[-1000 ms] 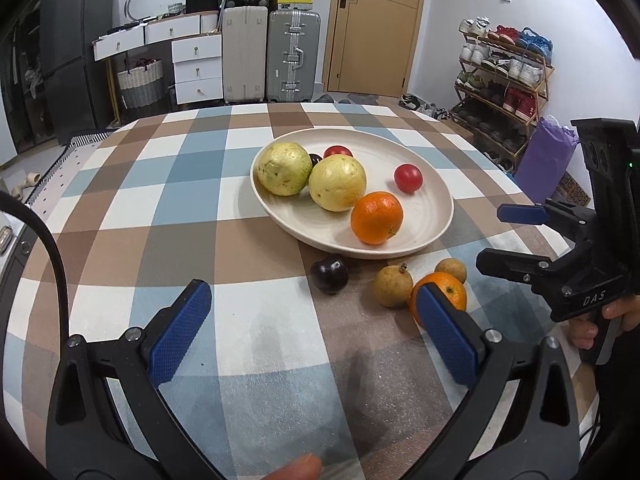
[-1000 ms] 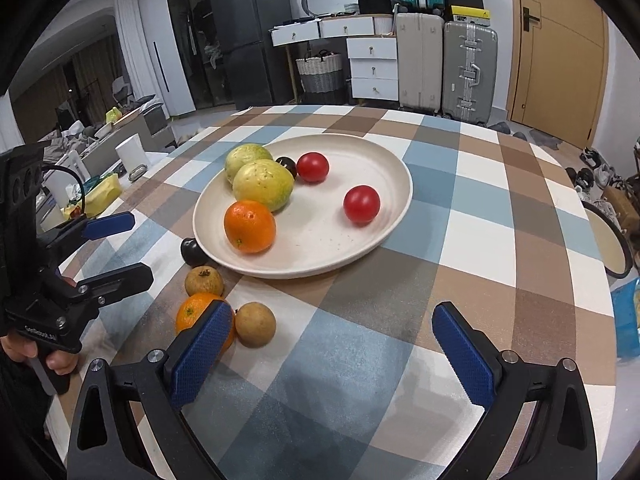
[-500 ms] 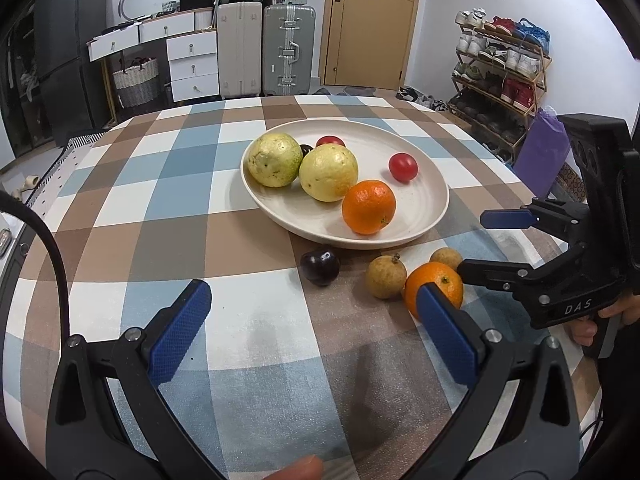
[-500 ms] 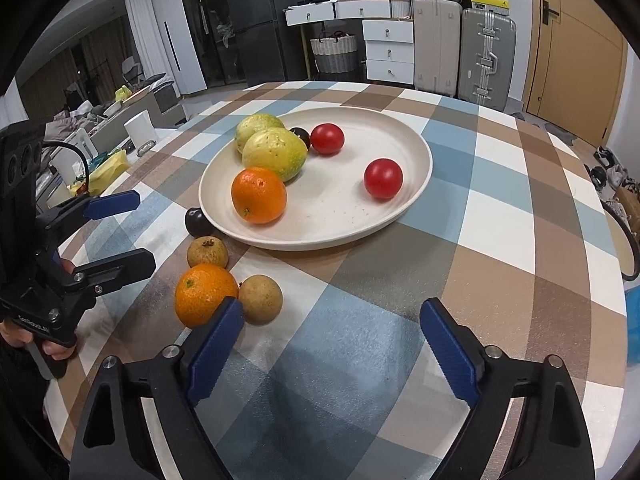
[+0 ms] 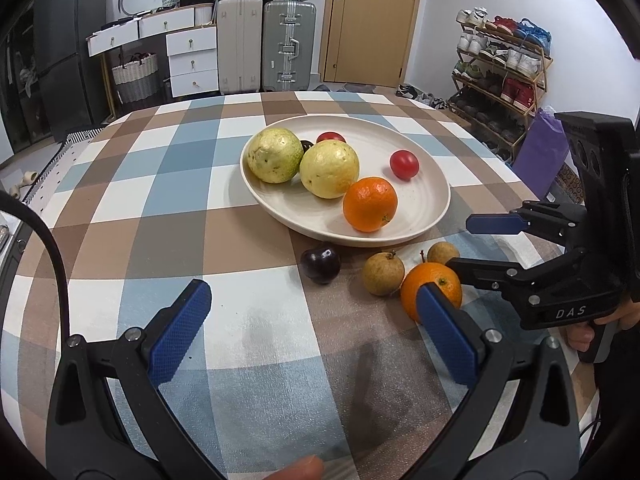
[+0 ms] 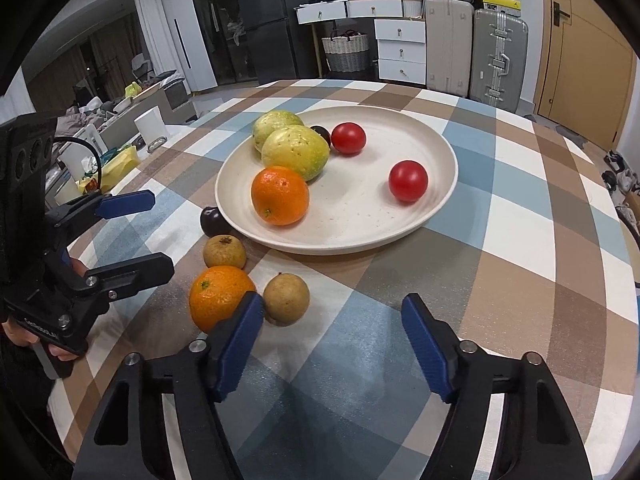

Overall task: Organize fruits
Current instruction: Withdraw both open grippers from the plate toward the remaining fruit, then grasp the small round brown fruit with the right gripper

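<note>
Two claws hang over a checked surface point(image 6: 520, 216), both tilted down toward it. The right claw point(image 6: 332, 344) has its blue pads apart and closing, with only bare cloth between them; its left pad sits just in front of a loose orange point(image 6: 220, 296), and a brownish round fruit point(image 6: 286, 298) lies just ahead of that pad, slightly inside the gap line but not between the pads. The left claw point(image 5: 308, 328) is spread wide with nothing in it; the same orange shows just beyond its right pad, partly hidden by that pad.

Ahead of the left claw, a little farther out, a dark plum point(image 5: 320, 262) rests on the cloth, with a second brownish fruit point(image 5: 383, 273) to its right, both close to the near rim of a cream plate point(image 5: 432, 216). A hand point(image 5: 600, 324) grips the right claw's handle at the edge of the left wrist view.

Farther still, the plate holds another orange point(image 6: 280, 195) nearest the claws, two pale green guavas point(image 6: 298, 151) behind it touching each other, a small dark fruit tucked behind them, and two red tomatoes point(image 6: 408, 180) set apart from each other toward the far and right side of the plate.

Beyond the surface stand suitcases point(image 5: 289, 44), white drawers and a wooden door.
</note>
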A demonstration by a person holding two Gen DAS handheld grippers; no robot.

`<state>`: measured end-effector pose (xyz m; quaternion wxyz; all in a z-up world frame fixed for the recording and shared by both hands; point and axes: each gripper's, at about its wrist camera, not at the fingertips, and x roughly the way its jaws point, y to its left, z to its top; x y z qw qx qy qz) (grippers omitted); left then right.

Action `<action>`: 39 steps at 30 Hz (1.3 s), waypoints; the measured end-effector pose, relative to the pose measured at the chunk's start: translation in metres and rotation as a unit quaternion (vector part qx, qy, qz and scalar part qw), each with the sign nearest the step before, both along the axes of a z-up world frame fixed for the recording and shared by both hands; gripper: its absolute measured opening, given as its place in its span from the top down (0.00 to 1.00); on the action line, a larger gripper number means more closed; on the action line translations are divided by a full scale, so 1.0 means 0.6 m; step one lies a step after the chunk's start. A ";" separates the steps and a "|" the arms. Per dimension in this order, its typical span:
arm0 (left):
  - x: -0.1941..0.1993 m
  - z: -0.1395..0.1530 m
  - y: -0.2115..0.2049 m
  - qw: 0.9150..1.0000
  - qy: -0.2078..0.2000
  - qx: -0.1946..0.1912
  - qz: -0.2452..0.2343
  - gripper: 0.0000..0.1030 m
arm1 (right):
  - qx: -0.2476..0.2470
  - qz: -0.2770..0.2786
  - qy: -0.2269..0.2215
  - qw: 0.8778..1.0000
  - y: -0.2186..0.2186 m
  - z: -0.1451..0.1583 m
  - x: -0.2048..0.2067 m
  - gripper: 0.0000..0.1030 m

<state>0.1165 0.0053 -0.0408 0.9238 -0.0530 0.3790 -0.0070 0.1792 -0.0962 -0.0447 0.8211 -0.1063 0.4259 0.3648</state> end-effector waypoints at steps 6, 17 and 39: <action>-0.001 -0.002 -0.001 1.000 0.002 -0.001 0.000 0.01 | 0.003 0.005 0.008 1.000 0.011 -0.003 0.000 0.37; 0.000 -0.001 -0.003 1.000 0.002 0.003 -0.001 0.01 | -0.010 0.021 -0.006 1.000 0.027 -0.003 -0.009 0.57; -0.013 0.012 -0.044 1.000 0.004 -0.001 -0.029 0.01 | 0.022 0.010 -0.032 0.999 0.005 0.023 -0.017 0.74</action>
